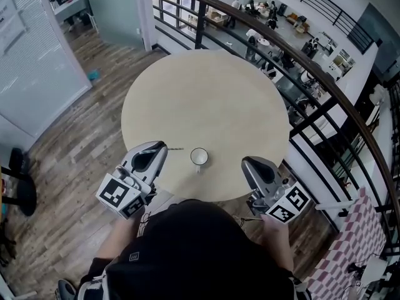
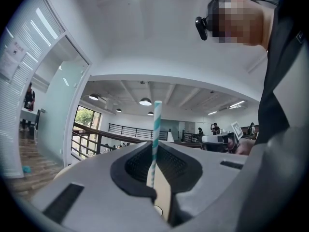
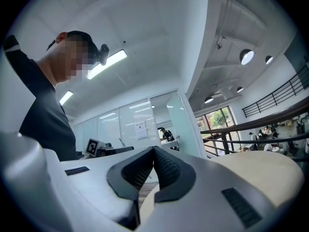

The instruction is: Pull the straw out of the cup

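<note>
Round pale counter (image 1: 206, 92), smooth, wide open surface beyond cup. Dark railing (image 1: 325, 99) hugs right edge. Small white cup (image 1: 199, 157) by near edge, between grippers; contents unclear. Left gripper (image 1: 161, 149) narrow, pinching teal-striped straw (image 2: 156, 129), left of cup, apart. Right gripper (image 1: 246, 161) jaws together, empty.

Grey left tool (image 1: 164, 147) and right tool (image 1: 245, 161), each with marker cube (image 1: 119, 195); person (image 1: 194, 249) wears black.

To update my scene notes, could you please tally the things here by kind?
Teal-and-white striped paper straw: 1
Small white cup: 1
Round beige table: 1
Grey handheld grippers: 2, left gripper and right gripper
Total: 5
</note>
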The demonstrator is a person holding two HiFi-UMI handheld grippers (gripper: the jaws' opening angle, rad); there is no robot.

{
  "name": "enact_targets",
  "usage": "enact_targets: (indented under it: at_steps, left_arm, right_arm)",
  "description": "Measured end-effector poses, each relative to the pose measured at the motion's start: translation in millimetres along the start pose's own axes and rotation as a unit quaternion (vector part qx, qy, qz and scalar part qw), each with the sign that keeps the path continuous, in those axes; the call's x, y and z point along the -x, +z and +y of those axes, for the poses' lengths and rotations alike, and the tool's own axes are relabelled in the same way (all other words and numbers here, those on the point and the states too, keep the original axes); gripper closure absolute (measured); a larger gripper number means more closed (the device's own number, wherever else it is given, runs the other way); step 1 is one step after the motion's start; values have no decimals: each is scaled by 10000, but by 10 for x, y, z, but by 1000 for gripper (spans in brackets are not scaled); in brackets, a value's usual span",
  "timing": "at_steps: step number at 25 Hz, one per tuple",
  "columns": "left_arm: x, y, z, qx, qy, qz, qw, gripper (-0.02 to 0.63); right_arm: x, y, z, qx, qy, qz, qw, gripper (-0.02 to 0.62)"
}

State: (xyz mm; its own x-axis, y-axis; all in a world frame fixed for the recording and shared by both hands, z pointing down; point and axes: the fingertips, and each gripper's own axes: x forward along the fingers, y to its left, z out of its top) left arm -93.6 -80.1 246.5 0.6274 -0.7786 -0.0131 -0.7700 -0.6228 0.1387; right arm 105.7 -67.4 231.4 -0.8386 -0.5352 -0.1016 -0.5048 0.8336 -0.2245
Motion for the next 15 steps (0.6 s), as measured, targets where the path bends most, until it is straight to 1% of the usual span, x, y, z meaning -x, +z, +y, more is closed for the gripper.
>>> enact_targets:
  at_steps: [4,9,15]
  left_arm:
    - [-12,-12,-9,-67,-100,4,9999,577]
    - [-19,72,-58,-30,-123,-177,9998,577]
    - [20,61,-53,-9,-135,-137,9998,577]
  right_arm:
    - [-27,-44,2,5,-15,18,10000,574]
    - [-30,-75,10,-50,-15,29,10000,574]
    - [-37,-88,43,-93,-41,21,9999,574]
